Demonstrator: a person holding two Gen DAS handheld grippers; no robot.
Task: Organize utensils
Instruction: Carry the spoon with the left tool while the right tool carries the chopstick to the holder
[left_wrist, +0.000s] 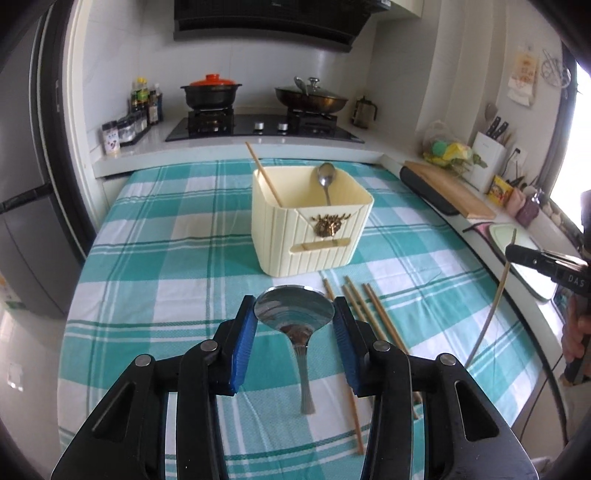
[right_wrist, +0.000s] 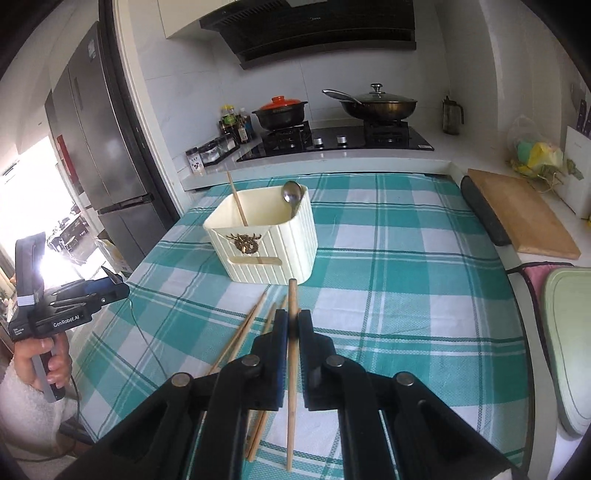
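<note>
Steel spoon and bamboo chopstick lifted
Left gripper (left_wrist: 294, 321) jaws pinch the glossy spoon (left_wrist: 295, 317); "GenRobot.AI" on its body. Right gripper (right_wrist: 293, 325) jaws clamp the chopstick (right_wrist: 292, 369); ribbed cream holder (right_wrist: 266, 243) beyond.

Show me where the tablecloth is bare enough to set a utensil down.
Free: the checked cloth left of the cream holder, out to the table's fridge-side edge, and the stretch between the holder and the wooden cutting board. Crowded: just in front of the holder, where loose chopsticks lie.

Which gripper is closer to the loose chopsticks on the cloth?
Left. The left gripper, holding a spoon, hangs just beside the chopsticks; the right gripper is further right.
</note>
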